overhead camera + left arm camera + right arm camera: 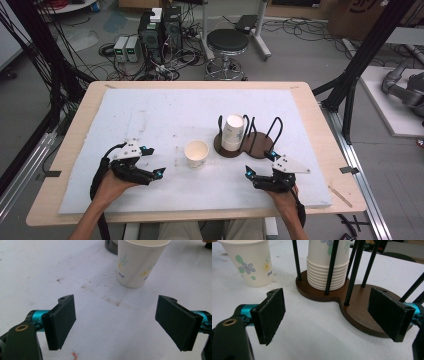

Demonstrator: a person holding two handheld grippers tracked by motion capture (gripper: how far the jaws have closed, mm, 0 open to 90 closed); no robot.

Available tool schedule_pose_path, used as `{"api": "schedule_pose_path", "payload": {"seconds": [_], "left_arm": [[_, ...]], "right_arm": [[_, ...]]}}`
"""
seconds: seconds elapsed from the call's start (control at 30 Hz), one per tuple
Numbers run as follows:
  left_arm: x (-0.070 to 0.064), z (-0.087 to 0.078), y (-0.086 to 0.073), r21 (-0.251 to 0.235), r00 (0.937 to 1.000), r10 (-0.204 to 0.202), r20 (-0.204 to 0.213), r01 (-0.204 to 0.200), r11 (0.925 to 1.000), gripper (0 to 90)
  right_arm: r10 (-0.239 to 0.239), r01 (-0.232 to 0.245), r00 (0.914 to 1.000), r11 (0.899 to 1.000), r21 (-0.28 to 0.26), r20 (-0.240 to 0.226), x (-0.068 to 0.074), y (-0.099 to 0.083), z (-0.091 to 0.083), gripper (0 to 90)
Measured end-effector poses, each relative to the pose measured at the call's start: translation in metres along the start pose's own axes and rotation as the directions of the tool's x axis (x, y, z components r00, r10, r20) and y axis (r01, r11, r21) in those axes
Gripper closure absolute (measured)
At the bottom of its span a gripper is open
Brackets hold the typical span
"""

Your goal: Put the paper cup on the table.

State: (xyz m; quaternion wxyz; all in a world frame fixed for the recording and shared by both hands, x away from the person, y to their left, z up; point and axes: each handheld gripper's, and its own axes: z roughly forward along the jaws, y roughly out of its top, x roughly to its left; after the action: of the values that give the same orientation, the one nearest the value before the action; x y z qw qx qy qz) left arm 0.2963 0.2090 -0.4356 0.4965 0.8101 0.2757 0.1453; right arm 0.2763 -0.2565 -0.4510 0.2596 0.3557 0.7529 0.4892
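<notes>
no readable text anywhere. single paper cup (140, 262) has a small dark print line under its flower pattern, seen in left gripper view & right gripper view (249, 262), too small/blurred to make out. stacked cups (325, 262) in the holder show flowers, no letters. cardboard box (365, 12) at far right of high view carries a dark mark, cut off, can't be read.

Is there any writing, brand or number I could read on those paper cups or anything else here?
None is legible.
Loose white floral paper cup: a small dark print mark, too blurred to read.
Same mark in the right gripper view: too small.
Stacked white paper cups in the brown wooden holder: flowers, no words.
</notes>
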Motion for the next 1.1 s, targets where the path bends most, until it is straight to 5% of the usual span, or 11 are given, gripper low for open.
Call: {"api": "schedule_pose_path", "payload": {"seconds": [0.2,0.57,0.77,1.1], "left_arm": [[0.0,-0.01,-0.017,-0.118,0.9995,-0.014,-0.029,0.01,0.9929,16.6],[0.005,-0.023,-0.037,-0.22,0.9952,-0.051,-0.083,0.031,0.9749,15.4],[0.006,-0.028,-0.043,-0.289,0.9942,-0.063,-0.087,0.035,0.9566,15.7],[0.007,-0.028,-0.042,-0.28,0.9907,-0.089,-0.103,0.057,0.9582,15.7]], "right_arm": [[0.001,-0.001,1.0,1.0,-0.001,0.001,0.0,0.0,0.0,15.1],[0.01,-0.01,0.9999,1.0,-0.029,0.012,0.0,-0.002,-0.003,15.1],[0.013,-0.012,0.9998,0.999,-0.04,0.015,0.001,-0.002,-0.004,15.1],[0.008,-0.007,0.9999,0.999,-0.038,0.012,0.001,-0.002,-0.004,15.1]]}}
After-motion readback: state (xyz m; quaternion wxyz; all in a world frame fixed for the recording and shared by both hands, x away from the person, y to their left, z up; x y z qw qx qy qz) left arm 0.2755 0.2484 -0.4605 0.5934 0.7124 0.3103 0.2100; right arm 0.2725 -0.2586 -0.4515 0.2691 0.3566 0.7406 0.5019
